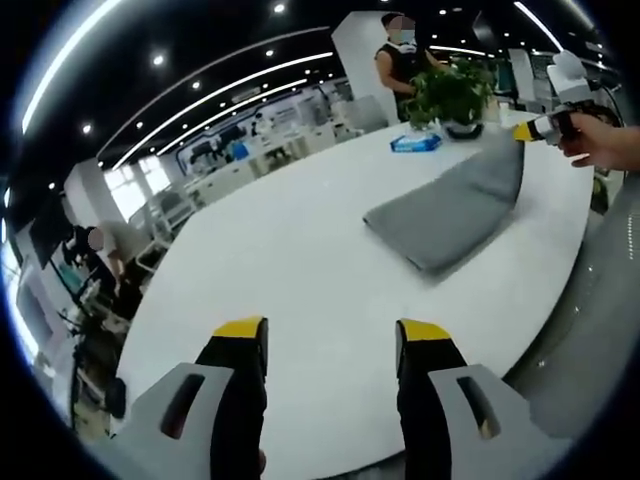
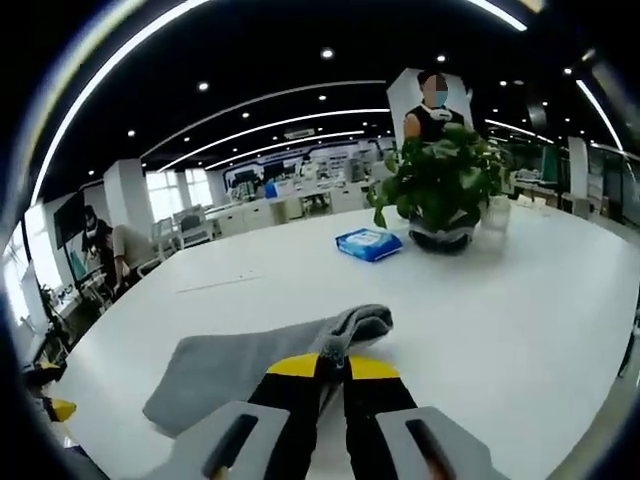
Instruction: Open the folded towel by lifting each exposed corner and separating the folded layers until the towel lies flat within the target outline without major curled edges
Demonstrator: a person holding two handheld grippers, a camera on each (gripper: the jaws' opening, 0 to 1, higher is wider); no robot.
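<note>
The right tool (image 2: 333, 366) is clenched on a corner of the folded grey cloth towel (image 2: 250, 365), lifting that edge off the round white table (image 2: 520, 300). The left tool (image 1: 330, 335) hangs released above bare table, well apart from the towel. To do this well, I judge the right should peel slowly across while the left pins the lower layer, so the layers separate without dragging.

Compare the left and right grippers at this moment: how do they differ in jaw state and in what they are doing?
The left gripper has its jaws apart and holds nothing, while the right gripper is shut on a corner of the grey towel. The left hovers over bare white table; the right lifts that corner off it. Both have yellow-tipped black jaws.
</note>
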